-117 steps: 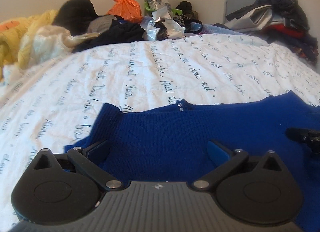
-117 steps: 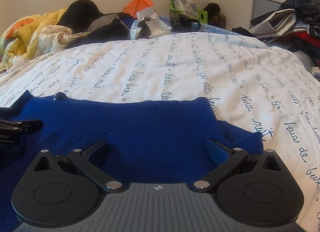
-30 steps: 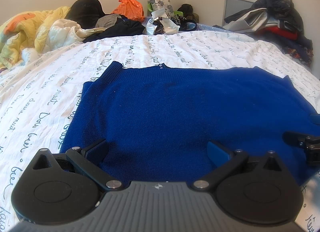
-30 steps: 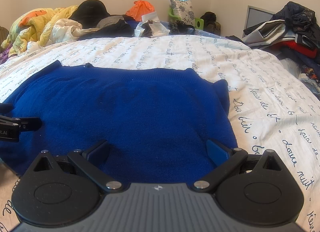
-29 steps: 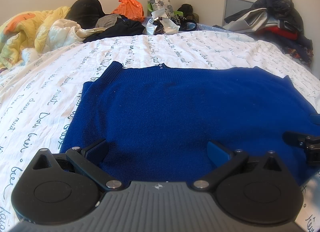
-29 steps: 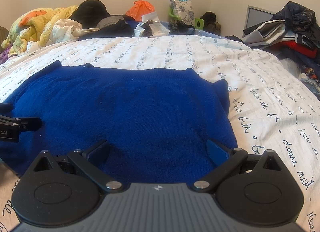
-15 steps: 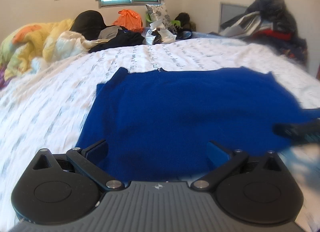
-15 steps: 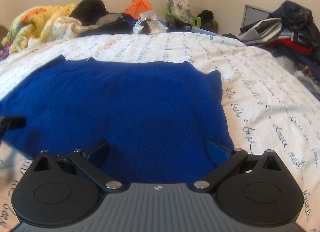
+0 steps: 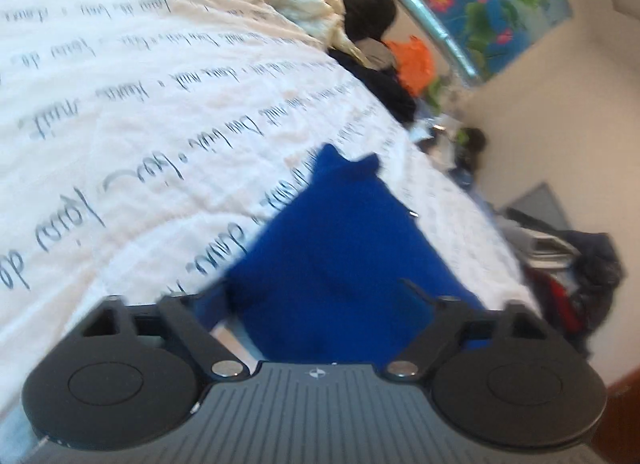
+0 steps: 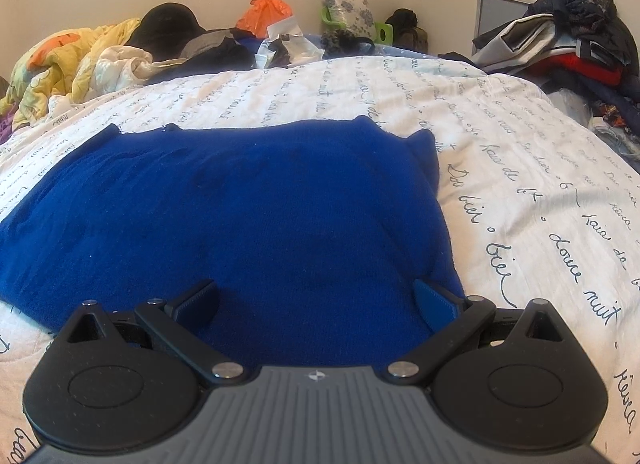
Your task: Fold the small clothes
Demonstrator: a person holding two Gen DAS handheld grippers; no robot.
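In the left wrist view, which is tilted and blurred, the left tongs [image 9: 316, 296] sit low over the near edge of the blue knit garment [image 9: 344, 232], which lies on the white bedspread [image 9: 132, 112] printed with dark script. Their jaws have just been closing, with the garment's near left corner lying between them, but a clear gap remains and the blur hides whether either pad touches the cloth, so I judge them not yet gripping. In the right wrist view the right tongs [image 10: 316, 304] hang with jaws spread wide over the near right part of the same garment [image 10: 240, 208], holding nothing; cloth lies under and between the pads without being pinched. Here the garment appears laid out flat as a broad panel, its far edge running roughly straight across the bed and its right side ending in a small raised corner; whether it is one layer or already doubled, I cannot tell. Judged from this, the spreading and smoothing look done, and the folding to a compact shape is left. A heap of other clothes [image 10: 568, 40] waits at the bed's far right.
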